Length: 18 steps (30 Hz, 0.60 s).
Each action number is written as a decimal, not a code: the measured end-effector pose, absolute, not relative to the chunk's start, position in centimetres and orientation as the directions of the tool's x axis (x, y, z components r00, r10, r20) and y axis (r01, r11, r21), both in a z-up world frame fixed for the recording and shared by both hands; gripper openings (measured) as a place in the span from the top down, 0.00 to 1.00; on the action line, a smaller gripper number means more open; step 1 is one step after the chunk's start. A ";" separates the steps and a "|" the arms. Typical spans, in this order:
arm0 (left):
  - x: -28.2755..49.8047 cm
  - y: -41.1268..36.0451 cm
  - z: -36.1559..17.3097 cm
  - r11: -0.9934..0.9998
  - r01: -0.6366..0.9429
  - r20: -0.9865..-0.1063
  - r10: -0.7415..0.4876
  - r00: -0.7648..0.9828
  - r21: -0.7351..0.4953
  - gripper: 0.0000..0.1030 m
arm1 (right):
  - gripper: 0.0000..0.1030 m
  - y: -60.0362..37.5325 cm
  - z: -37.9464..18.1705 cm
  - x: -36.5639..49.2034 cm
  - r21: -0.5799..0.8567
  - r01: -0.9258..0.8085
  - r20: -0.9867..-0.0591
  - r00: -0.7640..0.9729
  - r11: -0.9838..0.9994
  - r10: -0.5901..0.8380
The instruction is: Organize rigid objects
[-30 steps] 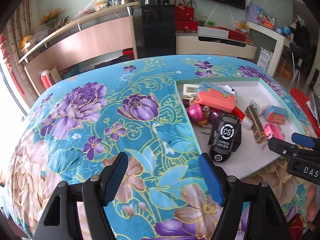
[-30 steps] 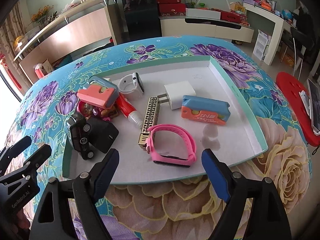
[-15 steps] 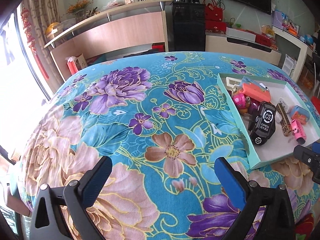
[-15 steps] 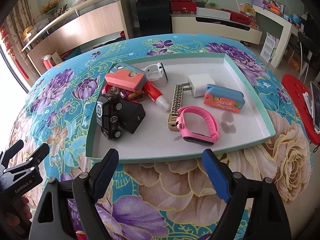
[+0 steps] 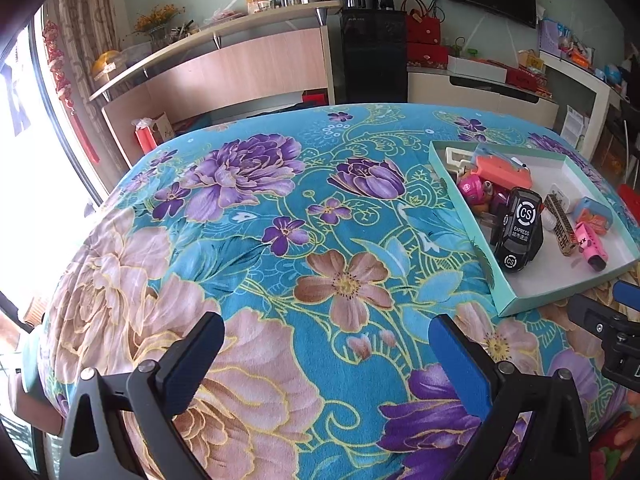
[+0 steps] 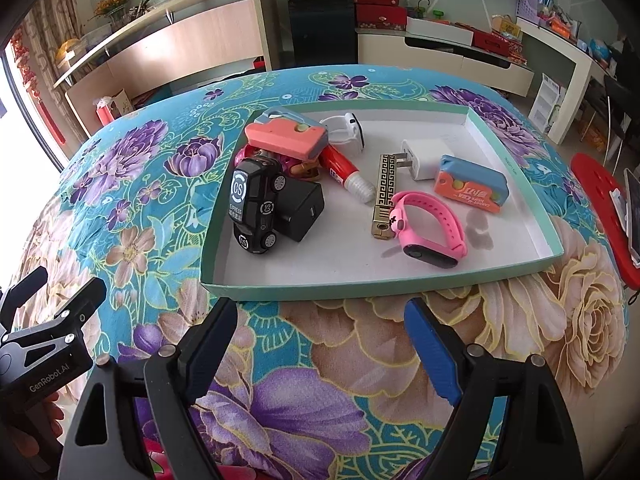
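Observation:
A shallow green-rimmed tray [image 6: 360, 290] [image 5: 464, 216] on the floral cloth holds several small items: a black toy car [image 6: 256, 204] [image 5: 518, 234], a black cube [image 6: 302, 210], a pink wristband [image 6: 432, 226], a gold patterned bar [image 6: 384, 194], a white plug [image 6: 424, 158], an orange-blue case [image 6: 472, 186], a salmon block [image 6: 286, 138] and a red tube [image 6: 344, 170]. My right gripper [image 6: 320, 348] is open and empty, just short of the tray's near rim. My left gripper [image 5: 326, 354] is open and empty over the bare cloth, left of the tray.
The table is covered by a turquoise floral cloth [image 5: 280, 240]. A red stool [image 6: 600, 208] stands to the right of the table. Shelves, cabinets and a desk line the room behind.
Both grippers have pulled back toward the near table edge, so the tray looks farther away. The left gripper's jaws stand wider than a second ago. The tray's items have not moved.

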<state>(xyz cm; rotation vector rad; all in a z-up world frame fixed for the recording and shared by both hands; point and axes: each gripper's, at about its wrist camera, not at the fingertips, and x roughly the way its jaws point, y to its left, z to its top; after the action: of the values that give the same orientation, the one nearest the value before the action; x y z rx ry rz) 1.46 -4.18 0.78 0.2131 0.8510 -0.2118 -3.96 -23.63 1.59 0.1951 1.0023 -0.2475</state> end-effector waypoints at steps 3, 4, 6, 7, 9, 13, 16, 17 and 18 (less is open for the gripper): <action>1.3 -4.3 0.7 0.957 0.270 -0.758 -0.097 0.644 0.106 0.00 | 0.16 -23.3 1.3 -4.0 0.046 0.290 -0.848 0.518 0.956 -0.116; 1.3 -4.2 0.7 0.957 0.270 -0.759 -0.098 0.644 0.106 0.00 | 0.16 -23.2 1.3 -4.0 0.045 0.289 -0.848 0.517 0.956 -0.116; 1.3 -4.2 0.6 0.957 0.271 -0.760 -0.098 0.642 0.105 0.00 | 0.16 -23.0 1.1 -4.0 0.044 0.287 -0.846 0.520 0.957 -0.117; 1.3 -4.2 0.6 0.957 0.269 -0.761 -0.096 0.641 0.106 0.00 | 0.16 -23.0 1.1 -4.0 0.044 0.286 -0.845 0.522 0.957 -0.117; 1.3 -4.2 0.4 0.958 0.266 -0.764 -0.091 0.638 0.107 0.00 | 0.16 -22.9 1.0 -4.0 0.044 0.287 -0.842 0.525 0.957 -0.119; 1.4 -4.0 0.4 0.962 0.254 -0.765 -0.092 0.637 0.096 0.00 | 0.16 -23.0 0.6 -3.9 0.055 0.290 -0.844 0.525 0.956 -0.111; 1.5 -3.8 0.3 0.966 0.243 -0.765 -0.088 0.637 0.091 0.00 | 0.16 -23.0 0.4 -3.8 0.063 0.289 -0.847 0.522 0.955 -0.102; 1.5 -3.7 0.4 0.967 0.241 -0.764 -0.089 0.639 0.088 0.00 | 0.16 -23.0 0.3 -3.8 0.064 0.289 -0.848 0.521 0.955 -0.100; 1.5 -3.7 0.4 0.967 0.241 -0.763 -0.091 0.640 0.087 0.00 | 0.16 -23.0 0.3 -3.8 0.065 0.288 -0.848 0.521 0.955 -0.100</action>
<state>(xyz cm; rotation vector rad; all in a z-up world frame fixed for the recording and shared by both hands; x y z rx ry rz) 1.51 -3.71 0.44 0.1877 0.8563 -0.1908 -3.75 -23.02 0.35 0.2070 0.9973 -0.2347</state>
